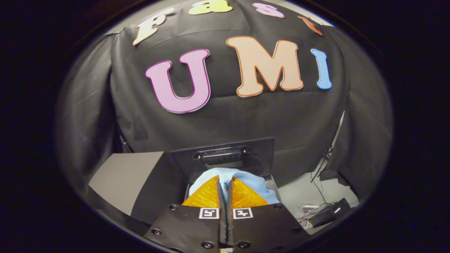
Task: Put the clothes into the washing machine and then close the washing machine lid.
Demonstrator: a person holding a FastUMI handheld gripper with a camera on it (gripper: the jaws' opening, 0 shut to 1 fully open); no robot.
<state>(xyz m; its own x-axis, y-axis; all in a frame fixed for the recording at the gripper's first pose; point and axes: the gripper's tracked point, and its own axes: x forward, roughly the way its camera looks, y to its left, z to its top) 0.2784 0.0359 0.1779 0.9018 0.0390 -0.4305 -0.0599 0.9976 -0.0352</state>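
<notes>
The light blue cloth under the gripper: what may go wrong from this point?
1. The gripper has its orange fingers together on the light blue cloth; lifting away may drag it out.
2. The cloth looks heaped in the washing machine, so the raised lid might trap it when closing.

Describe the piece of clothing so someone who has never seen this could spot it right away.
Find the washing machine with its dark lid raised. The cloth lies bunched in its opening, just beyond the closed orange tongs. It is the only pale blue, soft thing there.

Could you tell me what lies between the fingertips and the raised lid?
In the gripper view, light blue cloth lies between the hand-held gripper and the lid.
</notes>
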